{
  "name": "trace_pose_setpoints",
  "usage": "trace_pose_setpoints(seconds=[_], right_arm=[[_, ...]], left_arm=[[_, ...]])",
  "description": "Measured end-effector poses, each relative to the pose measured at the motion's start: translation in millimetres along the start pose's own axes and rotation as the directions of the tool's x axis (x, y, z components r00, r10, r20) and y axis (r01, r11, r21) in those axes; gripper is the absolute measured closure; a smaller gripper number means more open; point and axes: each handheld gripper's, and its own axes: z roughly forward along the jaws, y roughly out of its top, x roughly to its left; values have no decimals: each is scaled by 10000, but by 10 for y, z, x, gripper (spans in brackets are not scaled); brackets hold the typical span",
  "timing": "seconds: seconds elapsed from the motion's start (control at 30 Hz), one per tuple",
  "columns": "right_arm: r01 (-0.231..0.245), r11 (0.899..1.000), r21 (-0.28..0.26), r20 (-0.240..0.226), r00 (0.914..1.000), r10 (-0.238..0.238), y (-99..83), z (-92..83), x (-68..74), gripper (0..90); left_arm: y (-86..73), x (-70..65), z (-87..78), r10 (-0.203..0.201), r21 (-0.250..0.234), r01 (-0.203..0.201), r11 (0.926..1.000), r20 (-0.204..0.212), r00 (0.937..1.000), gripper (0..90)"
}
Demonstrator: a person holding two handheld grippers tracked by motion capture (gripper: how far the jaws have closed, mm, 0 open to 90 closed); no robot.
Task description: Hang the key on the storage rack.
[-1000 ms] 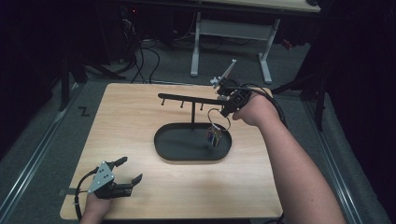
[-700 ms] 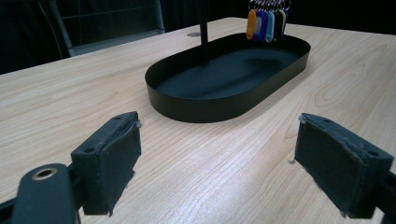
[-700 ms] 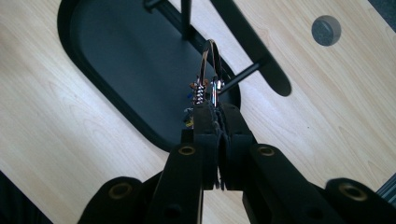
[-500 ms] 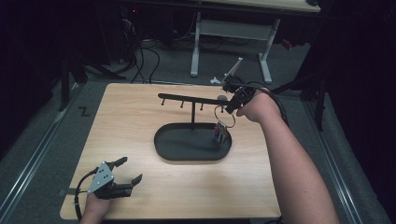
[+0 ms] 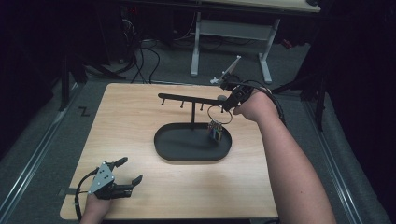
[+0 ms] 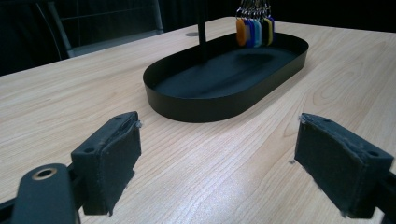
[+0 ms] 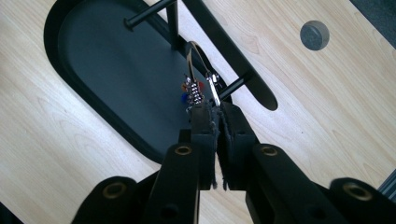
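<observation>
Now the right gripper (image 7: pixel 215 109), jaws clamped on the key ring (image 7: pixel 201 70), holds it at the rack's (image 5: pixel 187 98) end peg above the tray (image 5: pixel 163 148). Next, I'd judge: seat it, then let go. Left gripper (image 5: pixel 126 171) rests apart.

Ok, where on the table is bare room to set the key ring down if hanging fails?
Bare wood lies left of the tray up to the table edge, and along the near edge between the left hand-held gripper and the right forearm. The tray floor is also bare. It is crowded at the rack's right end, where the right hand-held gripper holds the key ring.
</observation>
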Motion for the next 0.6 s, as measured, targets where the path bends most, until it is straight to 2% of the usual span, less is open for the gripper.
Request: trace_pose_setpoints(seconds=[0.1,0.13,0.17,0.23,0.27,0.3,0.43,0.5,0.6], right_arm=[[-98,9999,108,108,9999,97,-21,-8,32,800],[17,10000,23,120,9999,-17,-30,-3,24,779],[-171,9998,56,108,9998,171,-41,-2,34,761],[-16,10000,43,16,10000,16,-58,14,28,736],[-221,9997,111,29,9998,221,-69,17,45,711],[-79,9999,90,50,10000,79,-74,26,40,685],[-163,9997,184,197,9997,159,-93,53,41,585],[-397,9991,120,239,9989,394,-100,59,44,564],[-321,9994,87,361,9988,318,-116,80,36,534]], left_arm=[[0,-2,1,9,16,-9,10000,1,10000,150],[0,-3,1,11,21,-11,10000,3,10000,150],[0,-3,1,14,24,-14,10000,-1,10000,150],[0,-5,2,-7,2,7,10000,-2,10000,150],[0,-5,2,-5,3,5,10000,0,10000,150],[0,-6,1,2,2,-2,10000,3,10000,150],[-1,-7,-6,53,27,-53,10000,18,10000,150],[-1,-8,-6,56,28,-56,10000,21,10000,150],[-1,-7,-6,49,26,-49,10000,17,10000,150]])
